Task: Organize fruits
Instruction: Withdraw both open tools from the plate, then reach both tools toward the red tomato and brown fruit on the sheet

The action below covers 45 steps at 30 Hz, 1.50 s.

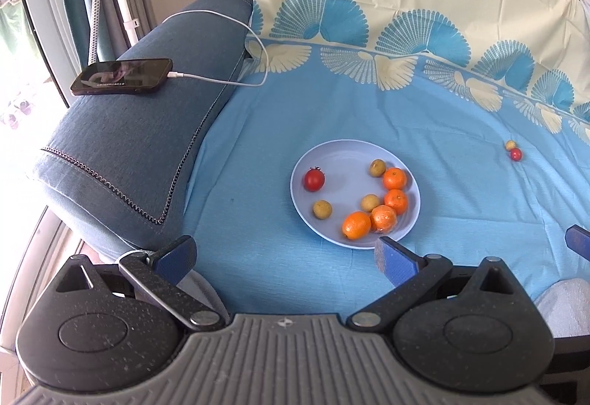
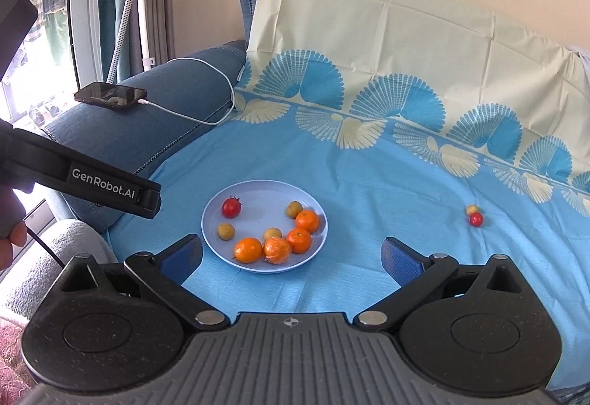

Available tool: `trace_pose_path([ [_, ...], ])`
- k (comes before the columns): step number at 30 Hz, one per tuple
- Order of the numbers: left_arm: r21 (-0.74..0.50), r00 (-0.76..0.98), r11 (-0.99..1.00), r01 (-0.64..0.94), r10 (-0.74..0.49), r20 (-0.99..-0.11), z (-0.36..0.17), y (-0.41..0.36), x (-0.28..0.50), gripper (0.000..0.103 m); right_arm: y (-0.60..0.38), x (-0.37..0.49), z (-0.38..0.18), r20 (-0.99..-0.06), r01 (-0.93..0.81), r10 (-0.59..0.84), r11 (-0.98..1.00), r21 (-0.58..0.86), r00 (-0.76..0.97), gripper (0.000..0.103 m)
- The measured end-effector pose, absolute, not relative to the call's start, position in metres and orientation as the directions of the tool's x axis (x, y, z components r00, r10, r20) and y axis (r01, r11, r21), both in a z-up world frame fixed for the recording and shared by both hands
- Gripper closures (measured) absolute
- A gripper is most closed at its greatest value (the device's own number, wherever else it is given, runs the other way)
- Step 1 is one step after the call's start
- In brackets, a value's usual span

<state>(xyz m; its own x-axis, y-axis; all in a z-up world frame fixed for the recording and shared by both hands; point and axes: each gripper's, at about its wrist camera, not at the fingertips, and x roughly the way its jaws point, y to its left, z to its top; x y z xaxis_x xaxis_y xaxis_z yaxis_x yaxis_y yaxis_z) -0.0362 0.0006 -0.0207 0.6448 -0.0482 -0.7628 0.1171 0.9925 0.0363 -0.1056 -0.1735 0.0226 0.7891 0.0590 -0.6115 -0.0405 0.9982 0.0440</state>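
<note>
A pale blue plate lies on the blue cloth. It holds several oranges, three small yellow-brown fruits and a red tomato. A second small tomato and a small yellow fruit lie together on the cloth to the right. My left gripper is open and empty, just short of the plate. My right gripper is open and empty, near the plate's front edge.
A black phone with a white charging cable rests on the blue sofa arm at the left. The sofa back rises behind. The left gripper's body shows at the right wrist view's left.
</note>
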Motion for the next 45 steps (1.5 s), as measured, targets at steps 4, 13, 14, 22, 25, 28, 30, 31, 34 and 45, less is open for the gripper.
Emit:
trace_pose_path([
  [4,0.034,0.643,0.992,0.120,-0.051,-0.764,-0.021,0.002,-0.035,0.000,-0.173,-0.106,0.023,-0.611,-0.039,0.058,0.998,0.045,0.789,0.001],
  [13,0.032,0.631,0.993,0.112,-0.046,-0.775,-0.025,0.004,-0.032,0.000,-0.174,-0.101,0.021,-0.623,-0.040,0.064,0.998,0.051,0.779,0.001],
  [14,0.031,0.630,0.993,0.112,-0.047,-0.776,-0.025,0.004,-0.031,0.000,-0.174,-0.100,0.020,-0.625,-0.041,0.064,0.998,0.052,0.778,0.001],
  [22,0.031,0.614,0.994,0.105,-0.040,-0.789,-0.031,0.005,-0.024,0.000,-0.172,-0.095,0.014,-0.643,-0.042,0.069,0.997,0.057,0.763,0.001],
  [25,0.035,0.604,0.994,0.103,-0.034,-0.796,-0.034,0.006,-0.020,0.000,-0.171,-0.092,0.011,-0.651,-0.045,0.074,0.997,0.061,0.756,0.001],
  [28,0.040,0.592,0.994,0.100,-0.027,-0.805,-0.037,0.005,-0.015,0.000,-0.172,-0.088,0.008,-0.660,-0.047,0.081,0.997,0.069,0.747,0.001],
  [30,0.043,0.585,0.994,0.099,-0.023,-0.811,-0.039,0.004,-0.012,0.000,-0.173,-0.085,0.005,-0.665,-0.050,0.087,0.996,0.075,0.741,0.001],
  [31,0.043,0.581,0.994,0.098,-0.022,-0.814,-0.040,0.004,-0.010,0.000,-0.173,-0.084,0.004,-0.668,-0.052,0.091,0.996,0.078,0.739,0.001],
  [34,0.046,0.572,0.994,0.094,-0.017,-0.820,-0.042,0.002,-0.005,0.000,-0.174,-0.080,-0.001,-0.676,-0.054,0.100,0.995,0.089,0.730,0.001],
  [45,0.068,0.542,0.992,0.106,0.000,-0.840,-0.048,-0.015,0.015,0.000,-0.197,-0.065,-0.017,-0.697,0.026,0.080,0.990,0.140,0.712,0.001],
])
